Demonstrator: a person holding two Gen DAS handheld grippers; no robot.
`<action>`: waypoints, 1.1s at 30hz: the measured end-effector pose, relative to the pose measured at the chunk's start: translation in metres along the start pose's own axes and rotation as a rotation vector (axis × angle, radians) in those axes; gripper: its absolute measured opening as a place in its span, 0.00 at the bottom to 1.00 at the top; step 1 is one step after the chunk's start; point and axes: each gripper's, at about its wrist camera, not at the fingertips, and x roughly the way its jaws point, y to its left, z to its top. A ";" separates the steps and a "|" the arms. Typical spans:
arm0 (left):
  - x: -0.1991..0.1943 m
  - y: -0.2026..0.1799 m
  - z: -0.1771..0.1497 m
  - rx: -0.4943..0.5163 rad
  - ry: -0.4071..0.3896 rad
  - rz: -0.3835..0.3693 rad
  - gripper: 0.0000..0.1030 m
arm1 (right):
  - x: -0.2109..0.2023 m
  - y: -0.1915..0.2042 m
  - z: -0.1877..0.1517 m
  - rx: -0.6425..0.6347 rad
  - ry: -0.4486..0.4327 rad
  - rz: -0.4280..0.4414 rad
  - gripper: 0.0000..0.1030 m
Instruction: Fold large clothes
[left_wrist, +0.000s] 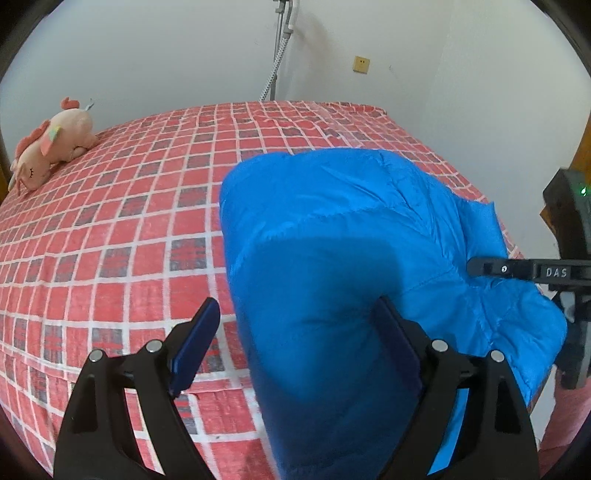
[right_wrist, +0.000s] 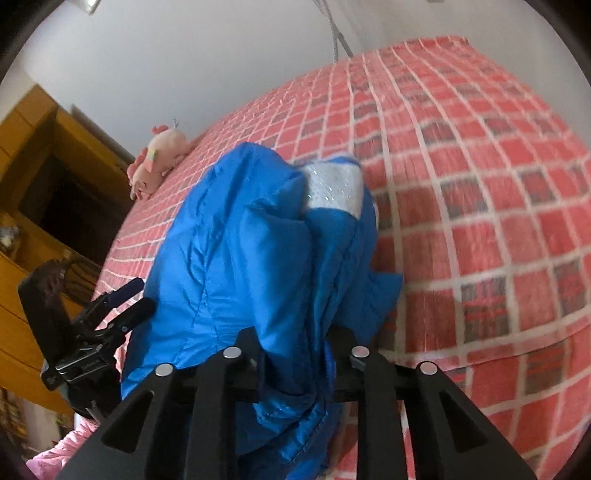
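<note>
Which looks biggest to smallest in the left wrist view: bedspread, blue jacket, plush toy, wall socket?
1. Red checked bedspread
2. Blue jacket, though it is close to the camera, so it looks larger than it would farther off
3. Plush toy, far back on the bed
4. Wall socket, smallest and farthest

The jacket (left_wrist: 332, 229) is lying on the bed (left_wrist: 110, 229) near its front edge. The plush toy (left_wrist: 51, 144) is sitting well apart from it, at the bed's far left by the wall (left_wrist: 166, 55). A wardrobe (right_wrist: 44, 177) is standing left of the bed.
</note>
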 end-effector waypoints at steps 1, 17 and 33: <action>0.001 0.002 0.000 0.001 0.003 -0.001 0.83 | 0.001 -0.002 -0.001 0.002 -0.001 0.005 0.24; -0.016 -0.002 -0.005 0.014 -0.015 0.049 0.82 | -0.073 0.076 -0.041 -0.228 -0.076 -0.145 0.44; -0.029 0.000 -0.027 0.009 -0.022 0.031 0.83 | -0.053 0.080 -0.077 -0.255 0.010 -0.174 0.13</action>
